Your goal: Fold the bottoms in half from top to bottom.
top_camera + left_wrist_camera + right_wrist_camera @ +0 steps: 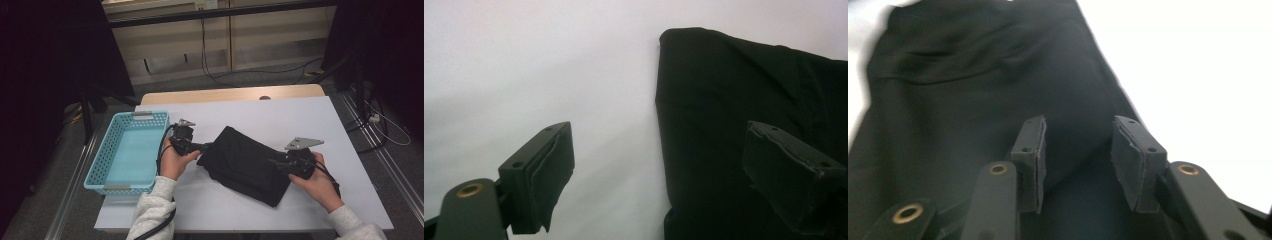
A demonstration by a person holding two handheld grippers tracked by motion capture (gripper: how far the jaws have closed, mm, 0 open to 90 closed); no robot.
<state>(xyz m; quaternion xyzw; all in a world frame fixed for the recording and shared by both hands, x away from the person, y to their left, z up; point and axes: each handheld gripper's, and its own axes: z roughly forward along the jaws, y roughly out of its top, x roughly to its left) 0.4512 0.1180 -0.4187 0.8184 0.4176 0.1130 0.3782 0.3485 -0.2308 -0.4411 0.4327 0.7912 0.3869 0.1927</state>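
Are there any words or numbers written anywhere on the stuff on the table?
No text can be read anywhere.
Black cloth: plain, no label or print showing.
Blue basket: no writing.
Left gripper and right gripper: bare black pads, no markings.
White table: blank.

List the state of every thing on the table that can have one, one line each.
black garment: folded into a flat bundle, lying on the table between the two grippers.
blue basket: upright, nothing inside.
left gripper: jaws wide open, straddling the garment's edge, not pressing it.
right gripper: jaws part open over the garment, a fold between them, pads apart from it.
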